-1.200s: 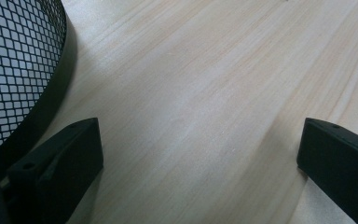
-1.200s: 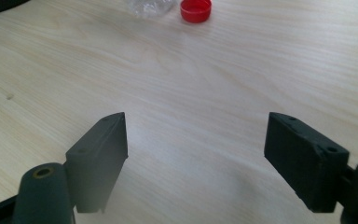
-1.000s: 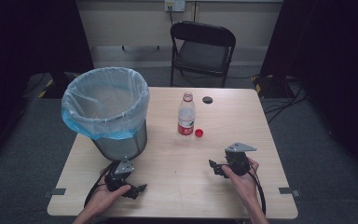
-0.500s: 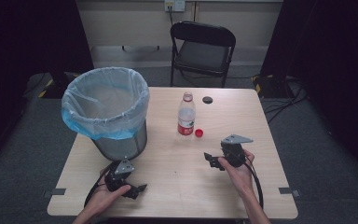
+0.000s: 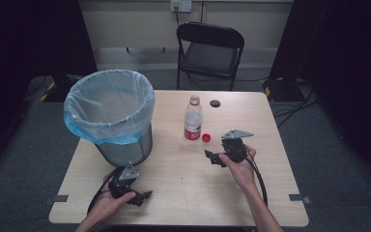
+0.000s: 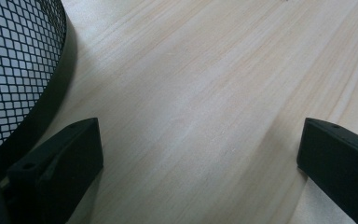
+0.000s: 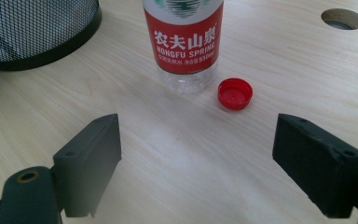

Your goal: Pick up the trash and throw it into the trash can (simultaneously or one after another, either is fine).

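Note:
A clear plastic bottle [image 5: 193, 120] with a red label [image 7: 185, 36] stands upright near the middle of the table, uncapped. Its red cap [image 5: 206, 137] [image 7: 235, 93] lies on the wood just to its right. My right gripper [image 5: 216, 158] [image 7: 198, 165] is held above the table a little in front of the bottle and cap, jaws wide apart and empty. My left gripper [image 5: 144, 197] [image 6: 200, 163] rests low at the table's front left, open, with bare wood between its jaws and the bin's mesh wall [image 6: 14, 60] close on its left.
A black mesh bin [image 5: 110, 116] lined with a pale blue bag stands at the table's left. A round cable hole [image 5: 215, 103] [image 7: 342, 18] sits behind the bottle. A black folding chair [image 5: 207, 48] stands beyond the far edge. The light wooden table [image 5: 183, 193] has bare room in front.
My right gripper has moved forward and left toward the bottle and cap, staying open. The left gripper has not moved.

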Demonstrator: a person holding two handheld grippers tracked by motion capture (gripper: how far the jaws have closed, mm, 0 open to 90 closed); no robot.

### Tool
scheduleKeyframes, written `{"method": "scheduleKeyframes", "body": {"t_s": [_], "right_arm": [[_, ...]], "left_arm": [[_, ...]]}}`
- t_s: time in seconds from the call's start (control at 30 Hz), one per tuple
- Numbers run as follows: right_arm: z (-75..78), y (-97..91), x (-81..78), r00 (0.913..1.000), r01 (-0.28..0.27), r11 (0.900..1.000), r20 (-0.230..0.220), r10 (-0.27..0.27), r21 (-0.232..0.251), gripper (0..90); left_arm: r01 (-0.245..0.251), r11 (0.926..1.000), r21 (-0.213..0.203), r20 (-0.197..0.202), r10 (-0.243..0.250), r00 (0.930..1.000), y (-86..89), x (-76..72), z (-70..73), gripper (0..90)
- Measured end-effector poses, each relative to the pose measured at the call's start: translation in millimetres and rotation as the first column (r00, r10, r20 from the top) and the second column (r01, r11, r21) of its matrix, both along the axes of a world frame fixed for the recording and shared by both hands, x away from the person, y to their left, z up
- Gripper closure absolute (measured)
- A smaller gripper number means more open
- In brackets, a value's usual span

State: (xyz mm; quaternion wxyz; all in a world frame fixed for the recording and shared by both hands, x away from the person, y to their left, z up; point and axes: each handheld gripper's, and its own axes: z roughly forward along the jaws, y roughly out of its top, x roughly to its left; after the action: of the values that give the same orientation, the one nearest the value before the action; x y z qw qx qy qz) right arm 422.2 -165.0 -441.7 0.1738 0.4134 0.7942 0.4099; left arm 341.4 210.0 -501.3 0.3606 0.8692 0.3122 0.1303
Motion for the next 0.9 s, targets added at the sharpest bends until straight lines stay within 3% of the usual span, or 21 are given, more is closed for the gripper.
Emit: {"method": "scheduleKeyframes", "body": {"t_s": [0.37, 0.47, 0.77, 0.9], "right_arm": [[15.3, 12.1, 19.4, 0.9990, -0.042, 0.9991, 0.017, 0.042, -0.003, 15.9], [20.0, 19.5, 31.1, 0.9977, -0.064, 0.9979, 0.023, 0.064, -0.009, 15.4], [21.6, 36.1, 57.6, 0.9949, -0.100, 0.9947, 0.006, 0.100, -0.026, 14.4], [14.7, 41.1, 69.0, 0.9955, -0.095, 0.9950, -0.006, 0.095, -0.030, 14.4]], "left_arm": [[0.000, 1.0000, 0.000, 0.000, 0.000, 1.0000, 0.0, 0.0, 0.0, 0.0], [-0.003, 1.0000, 0.000, 0.003, 0.003, 1.0000, -0.2, -0.1, -0.2, 0.0], [-0.003, 1.0000, 0.000, 0.003, 0.003, 1.0000, -0.2, -0.1, -0.2, 0.0], [-0.003, 1.0000, 0.001, 0.003, 0.003, 1.0000, -0.1, -0.1, -0.2, 0.0]]}}
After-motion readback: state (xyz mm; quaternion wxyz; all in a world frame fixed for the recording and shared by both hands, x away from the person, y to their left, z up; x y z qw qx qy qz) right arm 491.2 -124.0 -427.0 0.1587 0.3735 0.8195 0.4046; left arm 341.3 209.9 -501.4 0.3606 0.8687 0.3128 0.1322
